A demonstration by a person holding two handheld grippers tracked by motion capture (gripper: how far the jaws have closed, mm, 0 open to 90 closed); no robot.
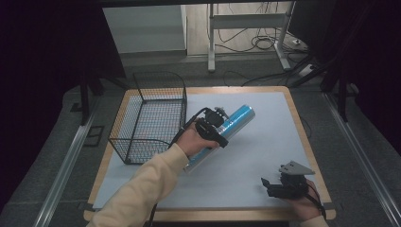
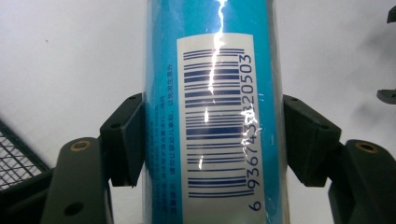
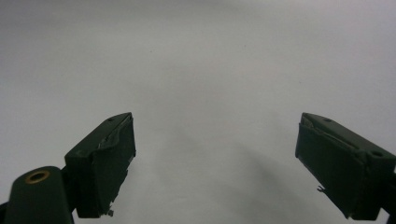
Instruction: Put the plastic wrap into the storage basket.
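Left gripper (image 1: 222,126) clamped across the middle of a glossy blue cylindrical tube (image 1: 239,119), its jaws pressed to the tube's two sides as seen in the left gripper view (image 2: 212,135). The tube lies slantwise near the middle of the white-covered tabletop (image 1: 265,151), one end pointing toward the far right corner, the other toward the near left, just beside the black wire-mesh basket (image 1: 151,118) that stands at the far left corner. Right gripper (image 1: 276,185) rests near the near right corner, jaws spread wide with nothing between them, over bare white surface in its own view (image 3: 215,163). The step in hand appears to be carrying the tube to the basket: a grip at mid-length keeps the long body balanced, and the smooth wrapper calls for firm squeeze, a level lift clear of the basket rim, and release only once inside. A white label (image 2: 217,121) bears a barcode with digits reading roughly 6 9367433820503; glare crosses several. Small printed characters beside it are too fine to read.
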